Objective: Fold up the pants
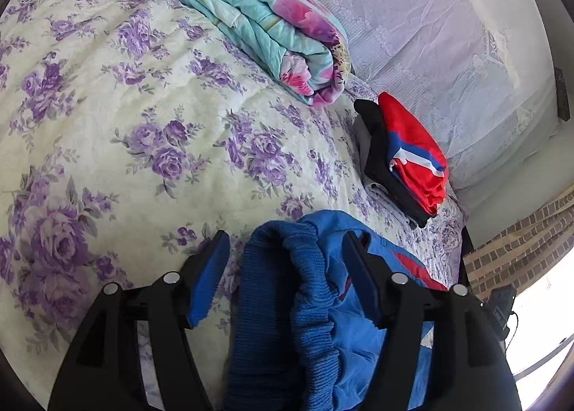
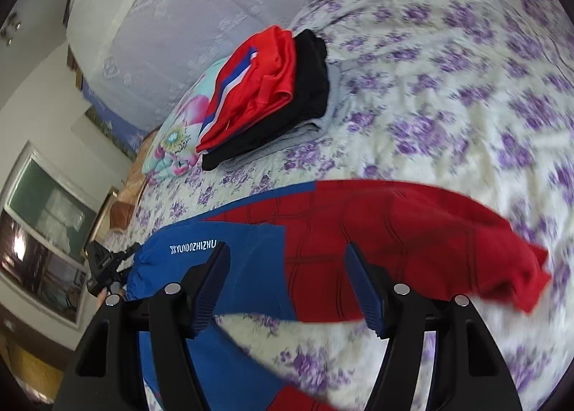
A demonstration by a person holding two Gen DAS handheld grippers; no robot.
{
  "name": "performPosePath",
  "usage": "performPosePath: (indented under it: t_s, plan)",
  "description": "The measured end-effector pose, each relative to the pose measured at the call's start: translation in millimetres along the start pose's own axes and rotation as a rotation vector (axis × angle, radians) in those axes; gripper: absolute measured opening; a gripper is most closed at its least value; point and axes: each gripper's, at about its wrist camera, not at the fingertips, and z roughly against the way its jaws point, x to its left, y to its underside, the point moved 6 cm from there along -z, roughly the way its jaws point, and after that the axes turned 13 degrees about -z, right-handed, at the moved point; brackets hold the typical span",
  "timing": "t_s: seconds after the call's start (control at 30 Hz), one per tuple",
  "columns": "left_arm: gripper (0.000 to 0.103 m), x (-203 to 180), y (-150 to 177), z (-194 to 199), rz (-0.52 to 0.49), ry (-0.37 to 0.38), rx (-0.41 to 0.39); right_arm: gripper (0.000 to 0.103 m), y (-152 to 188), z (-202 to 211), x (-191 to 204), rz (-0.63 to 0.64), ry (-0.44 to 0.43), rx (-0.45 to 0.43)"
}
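Currently, in the left wrist view, the left gripper (image 1: 285, 276) has its black jaws with blue pads spread wide apart; the ribbed elastic waistband of the blue and red fabric pants (image 1: 308, 289) sits bunched in the gap, and neither pad visibly presses on it. The pants lie on the cream quilted bedspread printed with purple roses (image 1: 107, 116). Beyond the gripper, a folded turquoise quilt with pink flowers (image 1: 258, 19) lies across the far side of the bed. To the right of it, a stack of folded garments, red with blue and white stripes on top, black below, grey at the bottom (image 1: 405, 156), rests near the white lace pillow cover (image 1: 430, 16).

In the right wrist view, the left gripper (image 2: 104, 267) appears at the left edge, at the waistband end of the pants (image 2: 358, 231). The right gripper (image 2: 287, 285) has its jaws wide apart and holds nothing. The pants extend across the bedspread (image 2: 448, 70), blue portion left, red leg right; the red end is blurred. The garment stack (image 2: 272, 91) lies farther back.
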Motion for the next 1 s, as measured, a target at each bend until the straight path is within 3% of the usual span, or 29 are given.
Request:
performPosePath:
  t_s: [0.23, 0.5, 0.57, 0.63, 0.7, 0.73, 0.8, 0.9, 1.0]
  plan:
    - [0.073, -1.8, 0.1, -2.8, -0.010, 0.008, 0.008, 0.067, -39.9, -69.3, 18.4, 0.292, 0.086, 0.092]
    - [0.078, -4.1, -0.6, -10.0, -0.026, 0.032, 0.031, 0.065, -32.3, -113.8, 25.1, 0.590, 0.119, 0.228]
    - [0.079, -4.1, -0.8, -11.1, -0.026, 0.037, 0.033, 0.057, -27.8, -119.0, 25.1, 0.613, 0.109, 0.270]
    - [0.079, -4.2, -0.8, -11.1, -0.026, 0.044, 0.031, 0.039, -21.9, -124.9, 21.2, 0.633, 0.125, 0.299]
    - [0.078, -4.0, -0.9, -11.1, -0.025, 0.049, 0.029, 0.030, -16.0, -125.2, 20.6, 0.656, 0.137, 0.287]
    - [0.077, -4.0, -1.1, -11.0, -0.025, 0.050, 0.027, 0.021, -14.0, -123.1, 21.6, 0.670, 0.150, 0.270]
    - [0.064, -3.9, -1.0, -11.4, -0.026, 0.048, 0.027, 0.008, -10.4, -117.4, 24.7, 0.679, 0.172, 0.236]
    - [0.043, -3.0, -0.3, -12.0, -0.022, 0.057, 0.026, 0.005, -1.9, -106.0, 33.2, 0.713, 0.226, 0.179]
    - [0.038, -8.2, -1.6, -8.7, -0.044, 0.058, 0.008, 0.005, 2.6, -92.3, 45.6, 0.730, 0.259, 0.128]
